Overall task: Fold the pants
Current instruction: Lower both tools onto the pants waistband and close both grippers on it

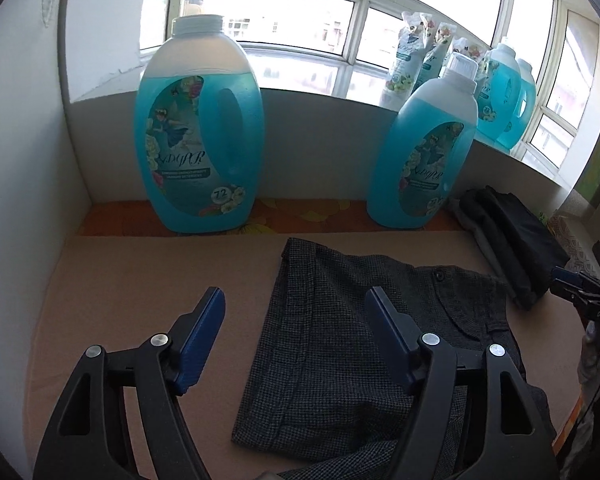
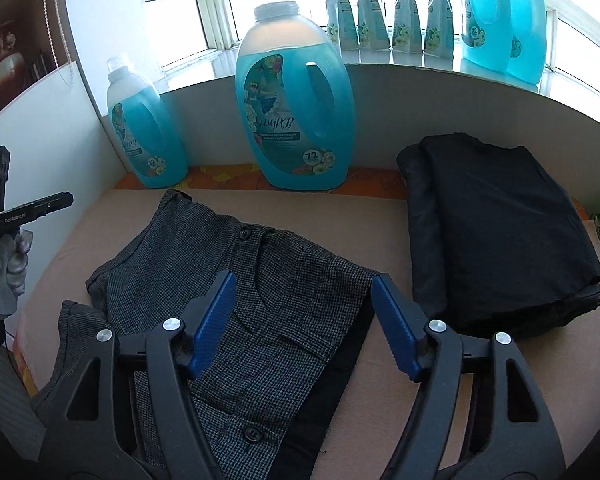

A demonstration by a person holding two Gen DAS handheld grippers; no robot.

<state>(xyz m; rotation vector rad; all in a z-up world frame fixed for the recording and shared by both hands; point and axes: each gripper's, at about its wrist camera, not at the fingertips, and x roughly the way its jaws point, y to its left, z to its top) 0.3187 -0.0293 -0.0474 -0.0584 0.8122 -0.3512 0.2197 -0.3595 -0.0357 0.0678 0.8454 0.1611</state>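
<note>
Grey checked pants [image 1: 332,344] lie folded on the beige surface [image 1: 140,280], with a button near the waistband. My left gripper [image 1: 296,300] hovers over their left edge, its blue pads apart and nothing between them. In the right wrist view the same pants [image 2: 260,292] spread out below my right gripper [image 2: 304,284], which stands open above the waistband and right edge and holds nothing. A gloved hand [image 2: 4,268] holds the left gripper [image 2: 28,208] at the far left. The right gripper [image 1: 580,288] shows at the right edge of the left wrist view.
A stack of folded black garments [image 2: 500,240] sits right of the pants. Two blue detergent bottles [image 2: 296,112] [image 2: 144,132] stand at the back against a low wall. More bottles and pouches [image 2: 380,12] line the window sill. A white wall [image 1: 20,160] bounds the left side.
</note>
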